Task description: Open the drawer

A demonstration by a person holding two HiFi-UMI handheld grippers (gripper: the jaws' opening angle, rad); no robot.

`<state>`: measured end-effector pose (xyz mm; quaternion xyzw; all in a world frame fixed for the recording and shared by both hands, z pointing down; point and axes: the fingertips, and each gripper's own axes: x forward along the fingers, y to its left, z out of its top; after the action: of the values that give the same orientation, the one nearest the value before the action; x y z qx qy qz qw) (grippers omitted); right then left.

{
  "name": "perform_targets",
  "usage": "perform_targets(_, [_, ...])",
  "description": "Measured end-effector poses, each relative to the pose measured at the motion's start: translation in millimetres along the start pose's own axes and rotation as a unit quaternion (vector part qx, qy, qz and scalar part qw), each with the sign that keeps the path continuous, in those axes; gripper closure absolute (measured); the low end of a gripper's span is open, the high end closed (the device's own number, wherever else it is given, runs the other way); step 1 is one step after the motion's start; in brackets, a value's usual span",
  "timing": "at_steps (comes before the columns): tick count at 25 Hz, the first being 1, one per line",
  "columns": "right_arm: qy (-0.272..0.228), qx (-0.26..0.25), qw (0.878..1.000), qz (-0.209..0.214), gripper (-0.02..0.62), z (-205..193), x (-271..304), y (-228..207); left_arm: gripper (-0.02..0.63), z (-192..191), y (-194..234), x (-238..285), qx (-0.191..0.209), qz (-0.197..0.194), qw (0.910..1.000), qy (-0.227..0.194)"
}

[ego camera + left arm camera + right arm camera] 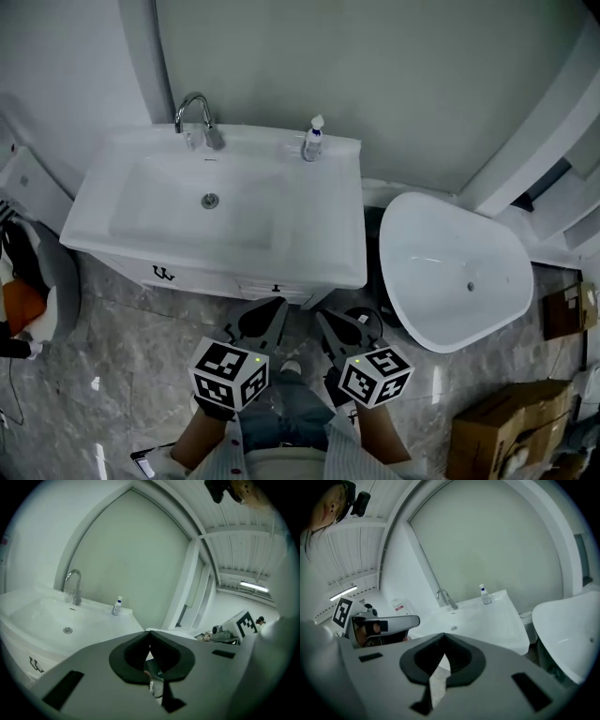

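Bathroom, grey marble floor point(122, 347); drawer point(248, 283) shut under white sink point(319, 246), just beyond us; we hold left gripper point(269, 317), right gripper point(336, 328) clenched, empty, near its front, poised for handle point(276, 286).

Bare floor point(131, 347) leaves open room up to the drawer front point(272, 289), though the sink point(323, 246) rim overhangs it from above, the tub point(506, 281) crowds in close on the right, and boxes point(492, 436) sit on the floor farther right.
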<state>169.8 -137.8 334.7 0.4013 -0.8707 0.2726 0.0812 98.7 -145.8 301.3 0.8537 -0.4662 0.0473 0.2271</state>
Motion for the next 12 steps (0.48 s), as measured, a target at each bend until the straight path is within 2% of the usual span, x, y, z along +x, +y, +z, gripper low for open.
perform_targets(5, [0.025,-0.003,0.999,0.022,0.586,-8,14,-2,0.589,-12,18,0,-0.017,0.039,0.9991,0.001])
perform_targets(12, [0.036,0.013,0.999,0.012,0.586,-21,27,-4,0.589,-23,36,1,-0.016,0.041,0.9989,0.014])
